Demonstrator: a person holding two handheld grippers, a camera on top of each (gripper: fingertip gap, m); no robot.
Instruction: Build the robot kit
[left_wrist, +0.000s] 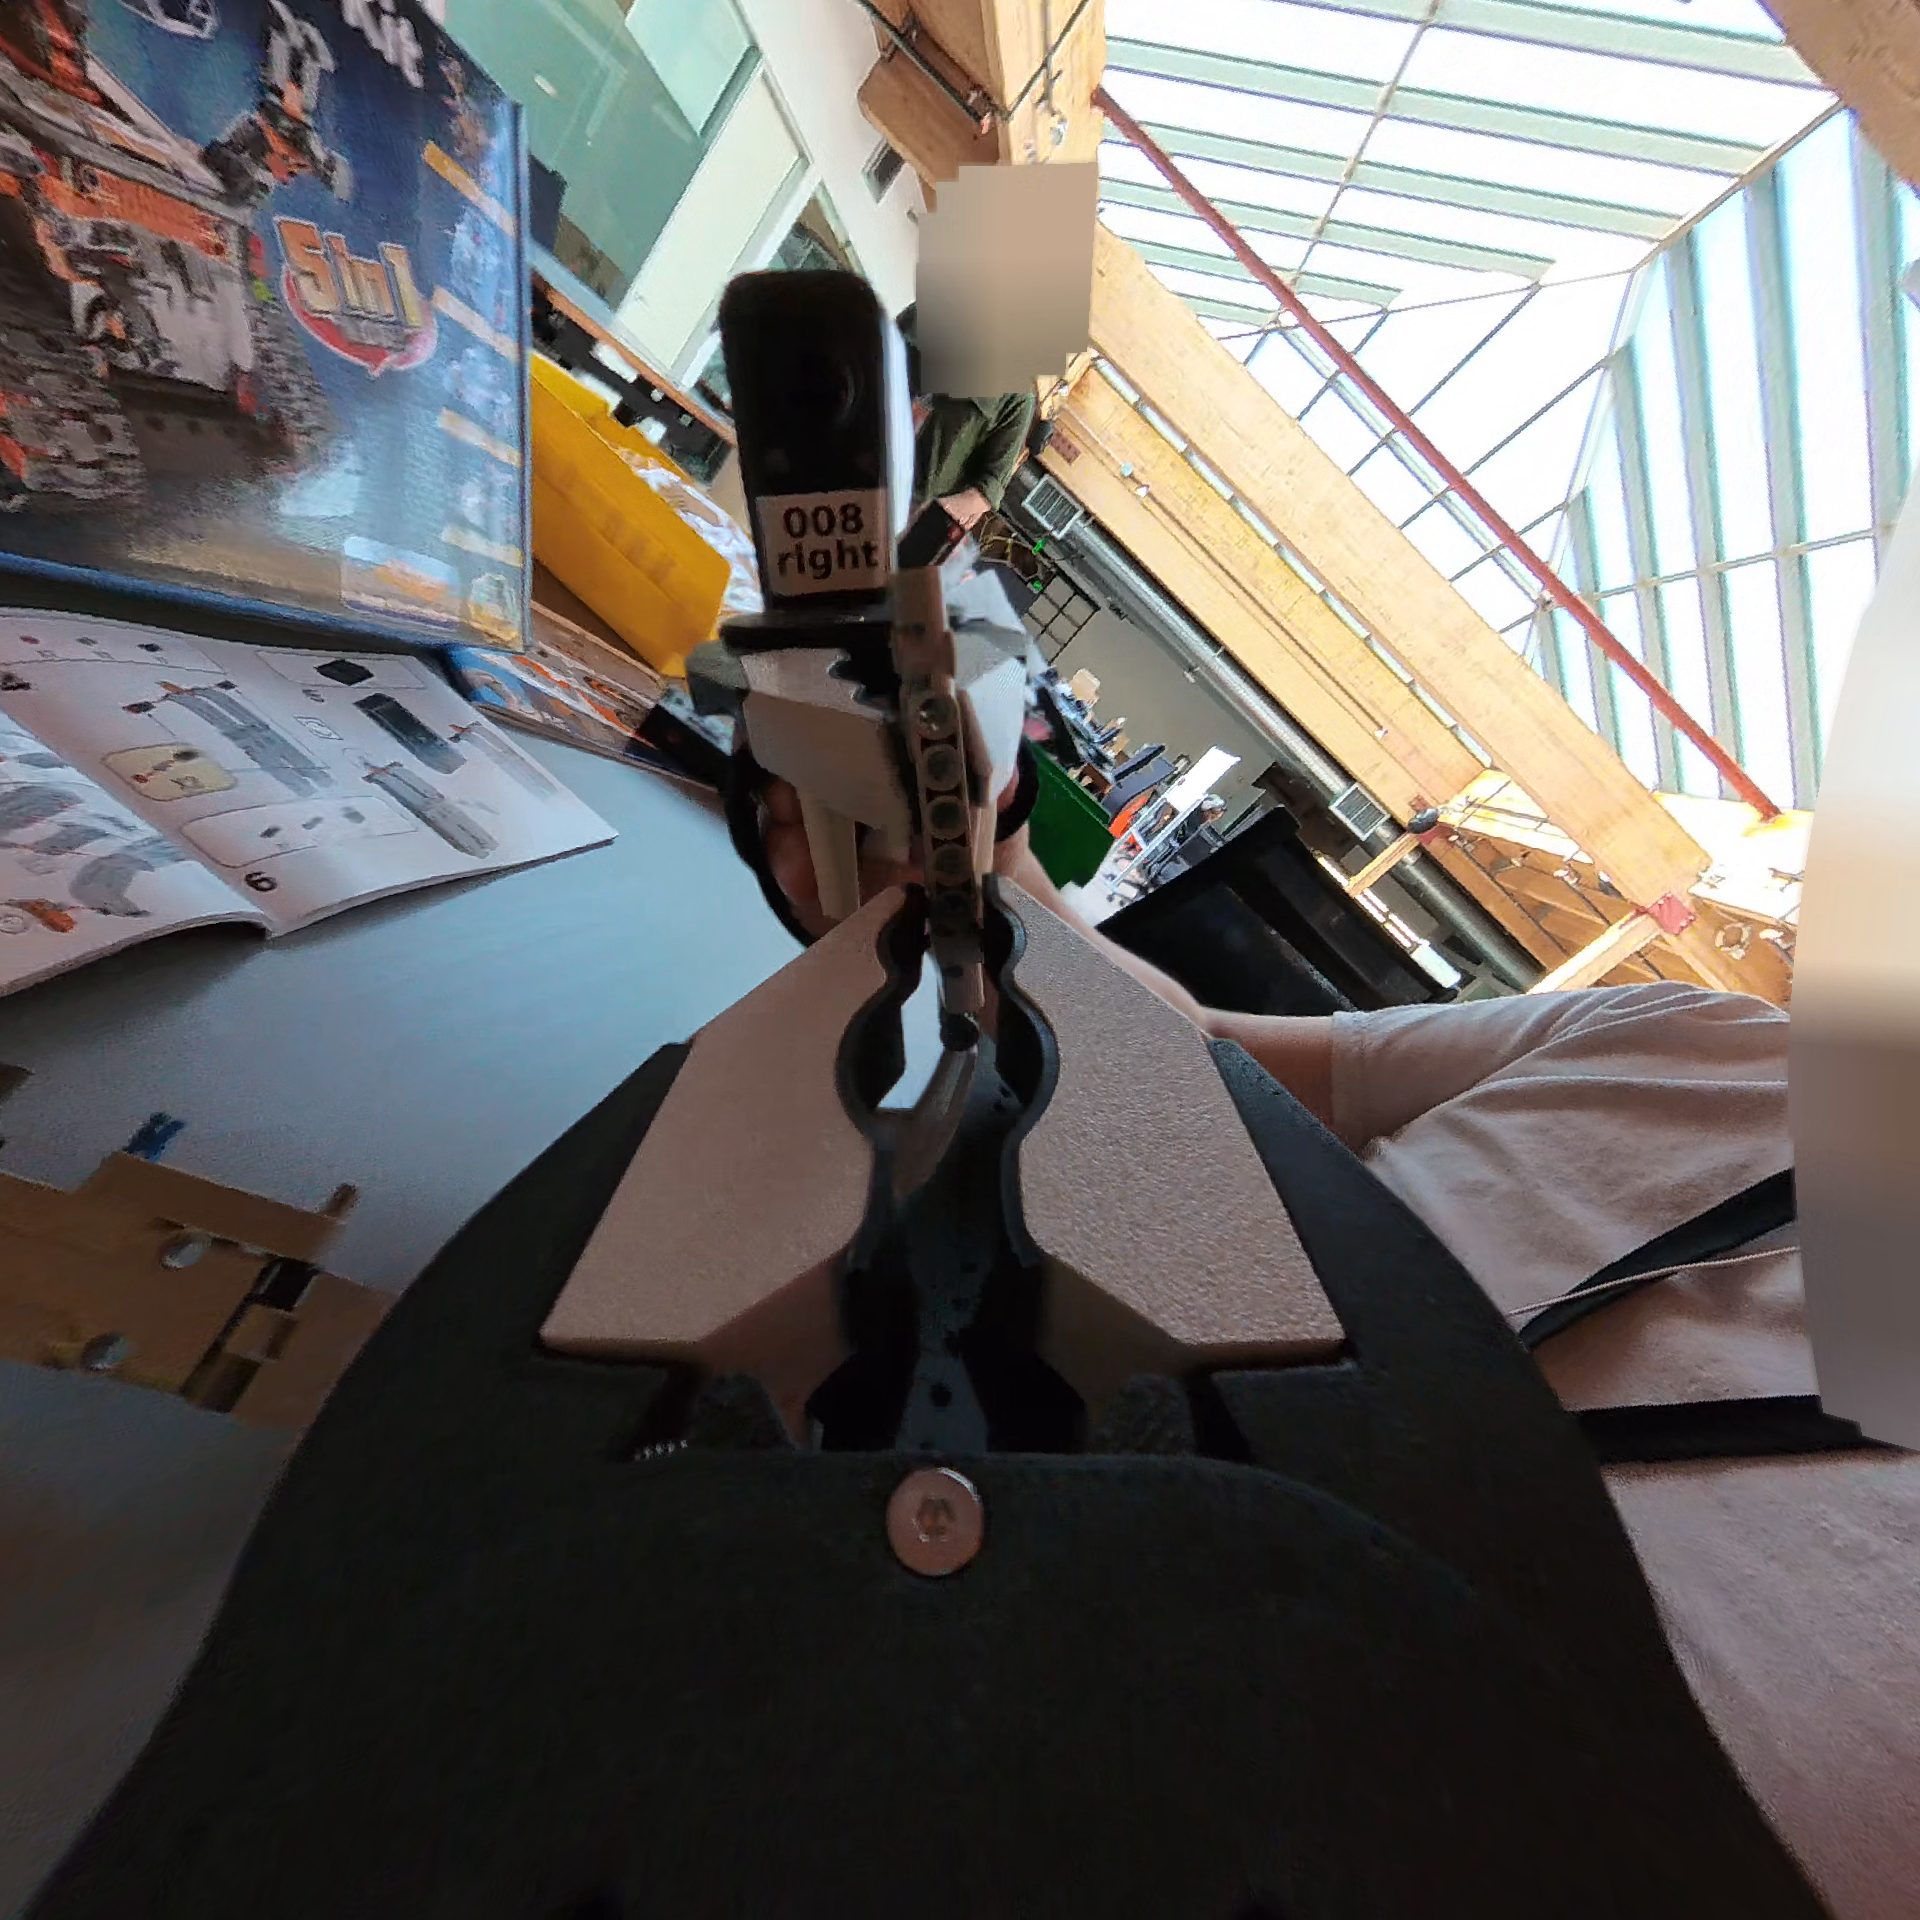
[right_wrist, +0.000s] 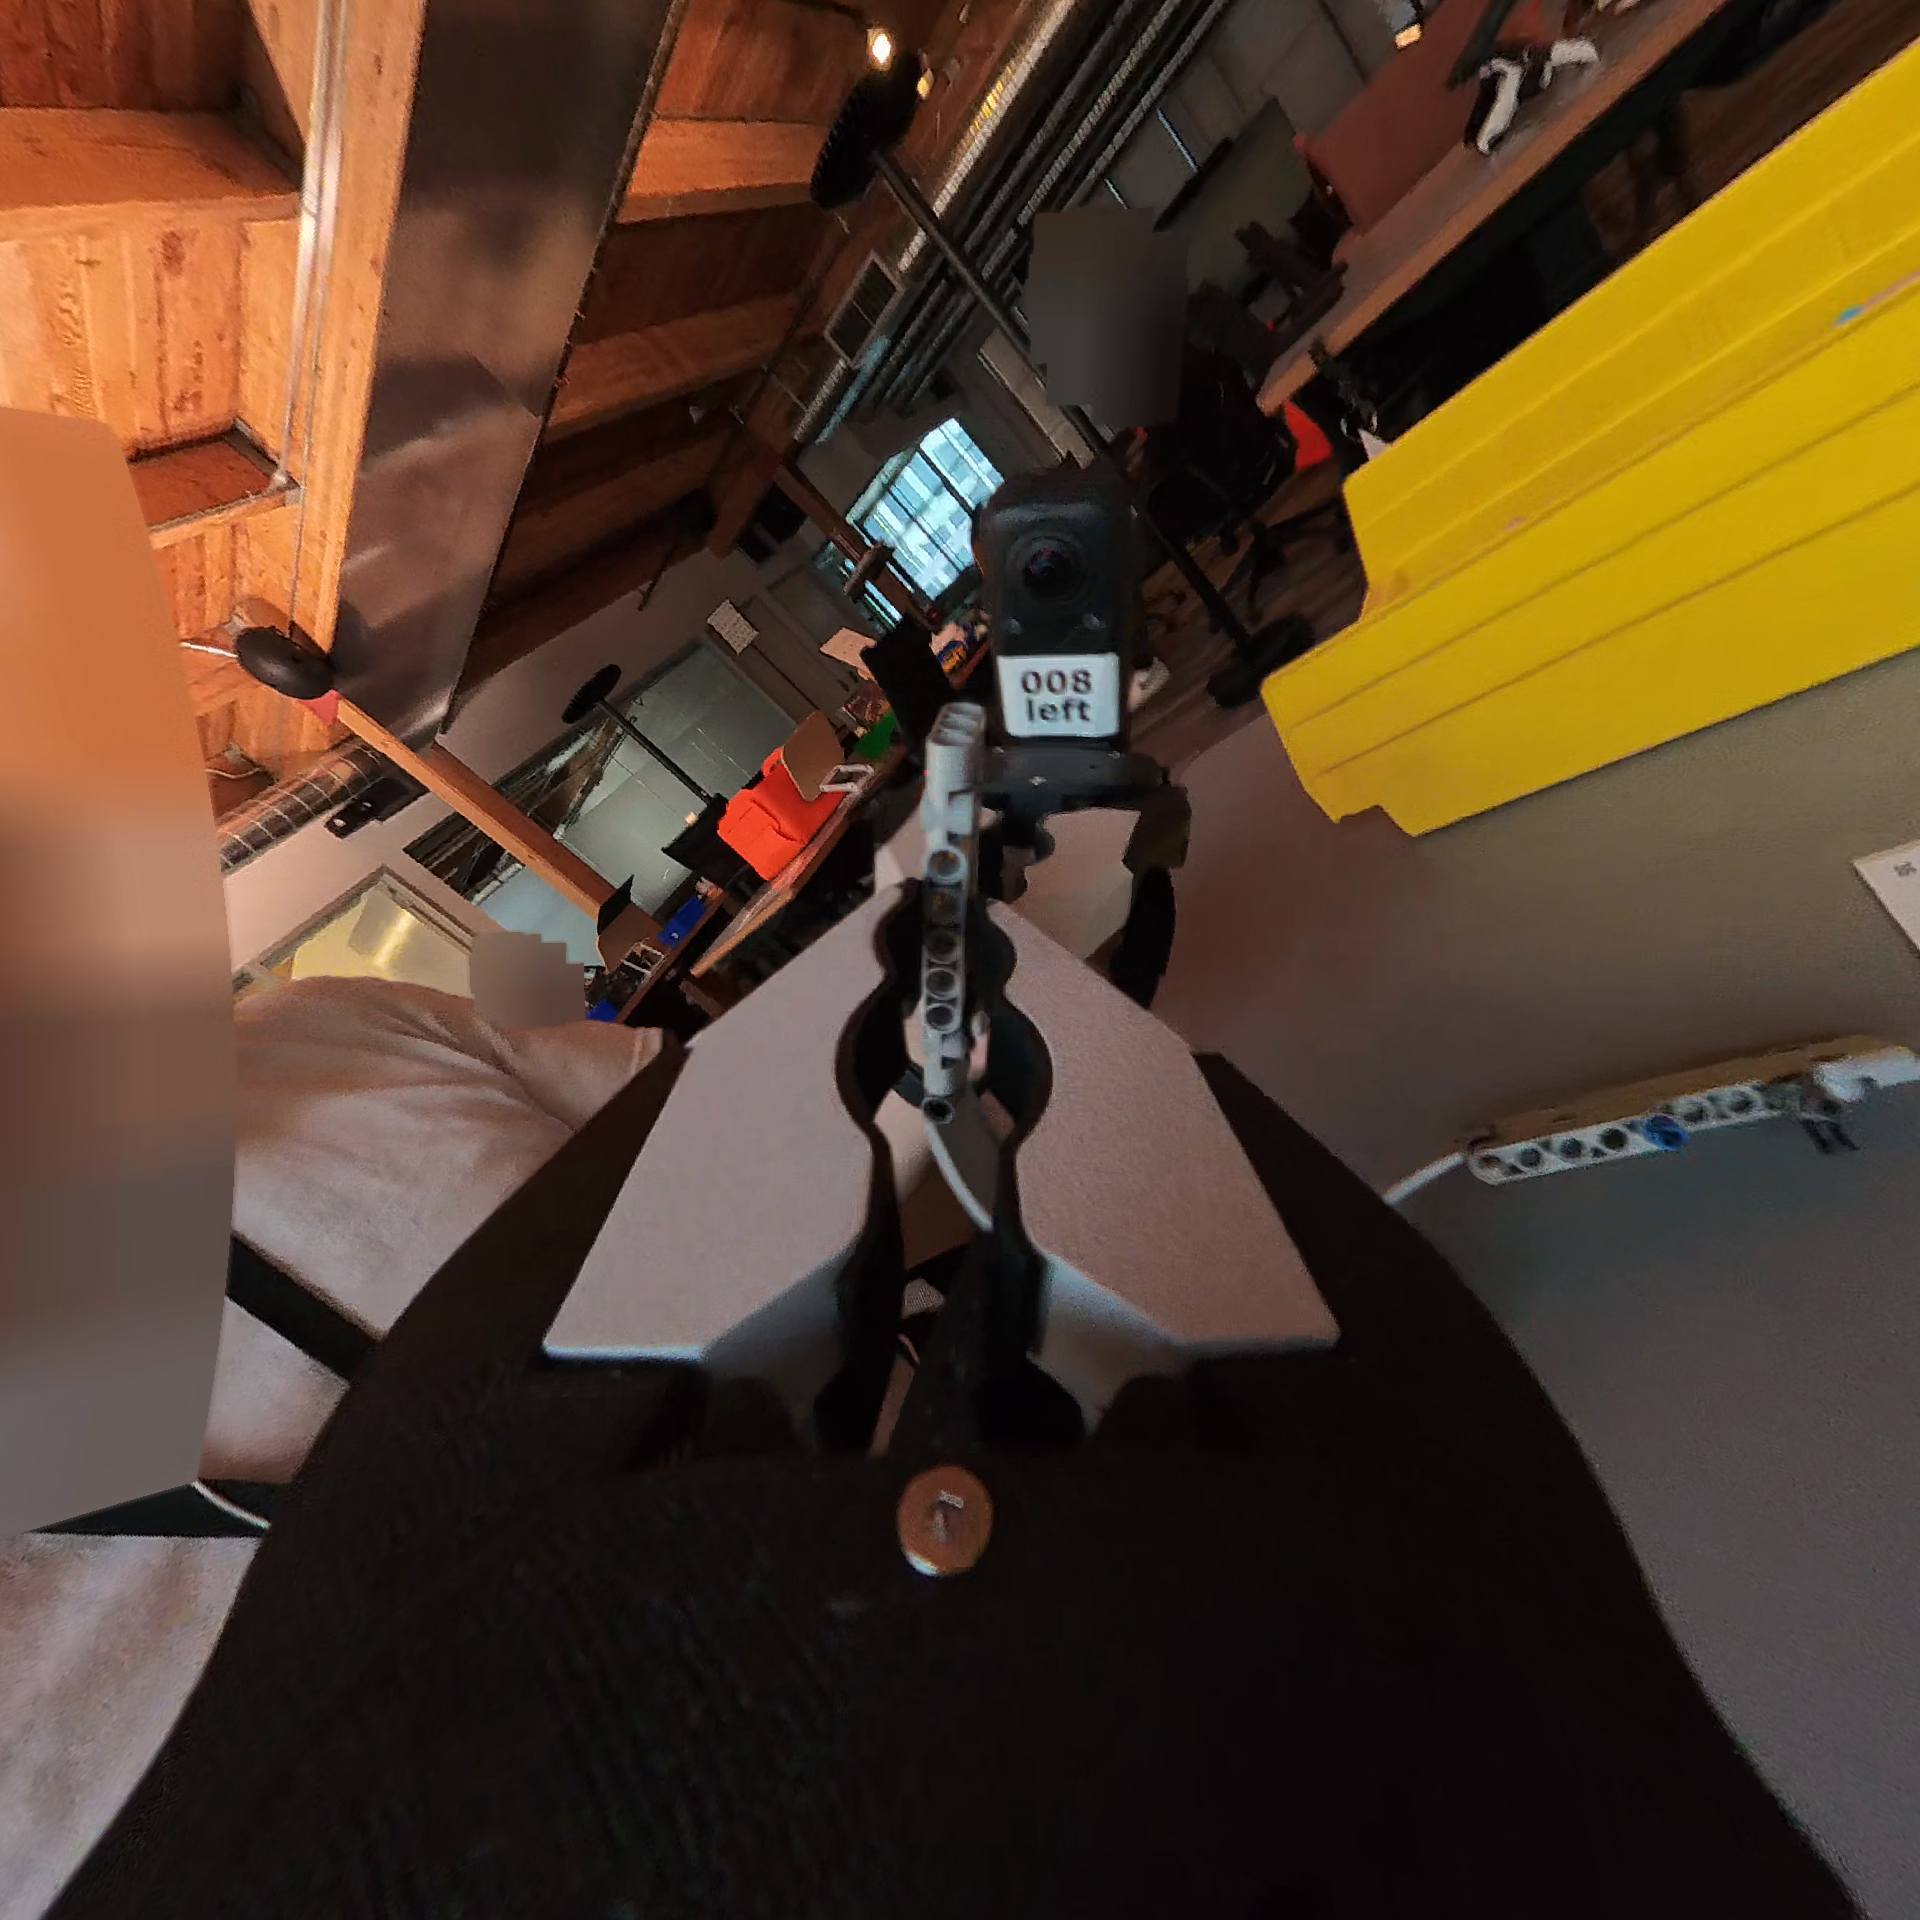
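Note:
A light grey perforated toy beam (left_wrist: 948, 821) is held in the air between my two grippers, which face each other. My left gripper (left_wrist: 951, 909) is shut on the beam's near end, where a black pin (left_wrist: 961, 1031) sticks out. My right gripper (left_wrist: 925, 717) shows just beyond, shut on the beam's far part, with its camera (left_wrist: 810, 405) above. In the right wrist view my right gripper (right_wrist: 940, 920) is shut on the same beam (right_wrist: 943, 956). The left gripper (right_wrist: 1039, 821) and its camera (right_wrist: 1055, 582) sit behind the beam. A curved pale part (right_wrist: 961, 1153) lies between the fingers.
A toy set box (left_wrist: 260, 312) stands at the left over an open instruction booklet (left_wrist: 281, 769) on the grey table (left_wrist: 416, 1018). A cardboard tray (left_wrist: 156, 1278) holds parts. A yellow bin (right_wrist: 1610, 520) and a built beam assembly (right_wrist: 1683, 1122) are at the right. A person's pale sleeve (left_wrist: 1558, 1143) is close. Only a small space, under 4 cm, lies between the two pairs of fingers.

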